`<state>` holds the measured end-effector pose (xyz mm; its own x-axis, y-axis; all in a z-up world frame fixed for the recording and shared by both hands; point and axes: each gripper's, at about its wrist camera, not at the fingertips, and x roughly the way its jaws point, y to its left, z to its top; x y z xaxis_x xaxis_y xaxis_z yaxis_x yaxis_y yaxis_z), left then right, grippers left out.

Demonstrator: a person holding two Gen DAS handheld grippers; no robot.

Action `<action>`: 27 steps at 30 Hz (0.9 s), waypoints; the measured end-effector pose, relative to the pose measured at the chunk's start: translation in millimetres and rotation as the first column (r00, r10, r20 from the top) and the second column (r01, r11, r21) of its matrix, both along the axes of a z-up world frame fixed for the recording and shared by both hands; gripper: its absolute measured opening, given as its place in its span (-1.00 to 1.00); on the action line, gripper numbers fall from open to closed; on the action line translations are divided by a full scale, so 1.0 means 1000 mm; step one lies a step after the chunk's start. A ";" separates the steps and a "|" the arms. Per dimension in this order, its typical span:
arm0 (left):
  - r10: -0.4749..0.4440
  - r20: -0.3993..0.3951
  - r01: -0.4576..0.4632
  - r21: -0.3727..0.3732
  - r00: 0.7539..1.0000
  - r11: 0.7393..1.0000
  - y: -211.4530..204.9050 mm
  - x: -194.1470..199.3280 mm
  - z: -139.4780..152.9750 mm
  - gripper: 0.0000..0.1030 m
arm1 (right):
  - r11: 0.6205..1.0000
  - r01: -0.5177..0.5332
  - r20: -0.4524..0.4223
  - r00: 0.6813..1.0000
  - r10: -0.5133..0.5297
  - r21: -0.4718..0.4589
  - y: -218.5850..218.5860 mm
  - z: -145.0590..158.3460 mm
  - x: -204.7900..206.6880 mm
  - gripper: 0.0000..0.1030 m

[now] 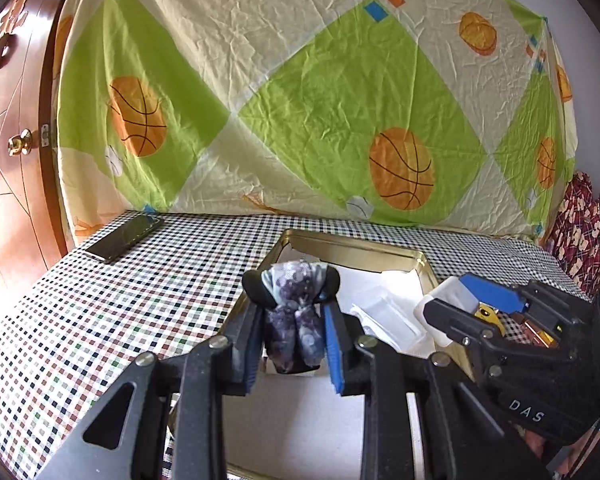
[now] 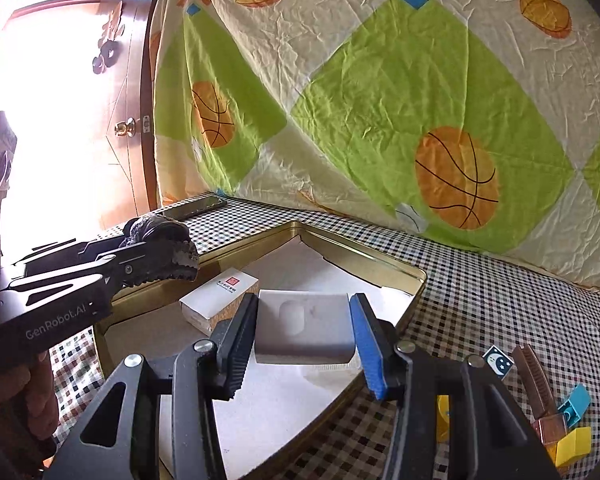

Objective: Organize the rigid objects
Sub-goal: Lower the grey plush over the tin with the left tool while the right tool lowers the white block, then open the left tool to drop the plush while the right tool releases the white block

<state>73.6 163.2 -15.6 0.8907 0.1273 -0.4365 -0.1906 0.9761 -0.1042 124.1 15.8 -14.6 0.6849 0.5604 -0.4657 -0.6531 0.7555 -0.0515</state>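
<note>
The left tool (image 1: 292, 308) is clenched on a purple-and-white mottled lump (image 1: 294, 320), which stands with its long axis roughly upright between the pads, its lower end dark and hard to make out; what it is made of cannot be told. It hangs over the near left part of a shallow gold tin tray (image 1: 356, 246) on the checked surface (image 1: 140, 292). The right tool (image 2: 304, 328) grasps a white box (image 2: 306, 326) with a faint rounded print on its top face; the box lies flat, its long axis running left to right across the pads, just above the paper lining in the tray's middle, and its near edge is cut off by the fingers. A second white box with a red mark (image 2: 220, 296) lies flat in the tray just left of it, its long axis pointing far right. Near right, outside the tray, small coloured blocks (image 2: 572, 424) sit partly hidden behind the tool's frame. A dark phone (image 1: 124, 238) lies at the far left corner of the surface.
</note>
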 end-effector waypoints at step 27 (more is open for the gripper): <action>0.061 -0.069 -0.055 0.086 0.996 0.995 -0.001 0.007 -0.009 0.76 | 1.000 0.026 -0.022 0.999 -0.027 -0.013 -0.026 -0.002 0.009 0.48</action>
